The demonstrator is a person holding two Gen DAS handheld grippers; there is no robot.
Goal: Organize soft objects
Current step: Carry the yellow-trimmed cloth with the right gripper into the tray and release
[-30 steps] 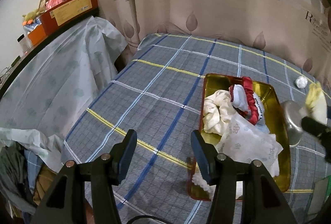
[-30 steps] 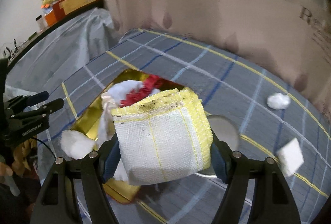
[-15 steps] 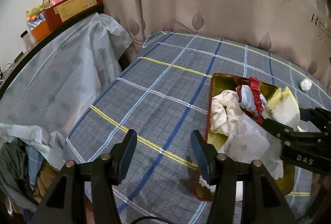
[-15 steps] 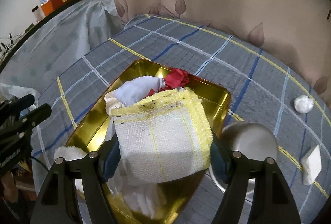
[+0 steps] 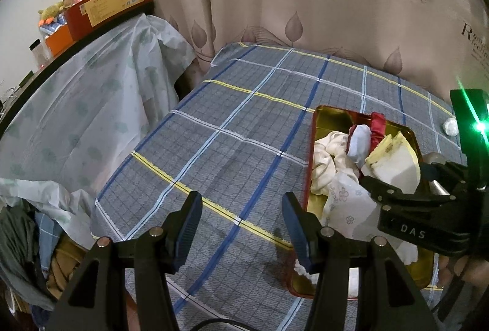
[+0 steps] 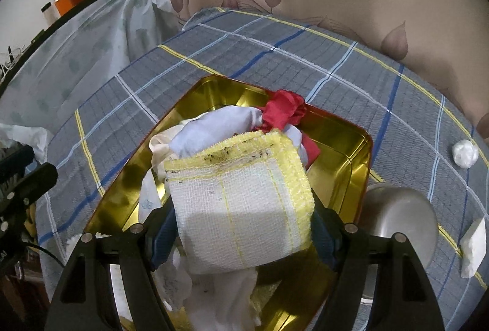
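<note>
The right gripper (image 6: 241, 227) is clamped on a folded yellow-and-white cloth (image 6: 241, 193) and holds it over the gold tray (image 6: 351, 153), above the soft things already piled there: a cream cloth (image 5: 328, 159), a pale blue piece (image 6: 214, 129), a red piece (image 6: 284, 111) and a printed white wrapper (image 5: 345, 199). The left gripper (image 5: 241, 227) hangs with its fingers apart and nothing between them, over the plaid tablecloth (image 5: 232, 129) just beside the tray. Most of the sorting looks done, with this cloth not yet let go. Left on the tablecloth are a small white ball (image 6: 464, 152) and a white square pad (image 6: 473, 242), near a metal bowl (image 6: 400, 221); these probably go next.
</note>
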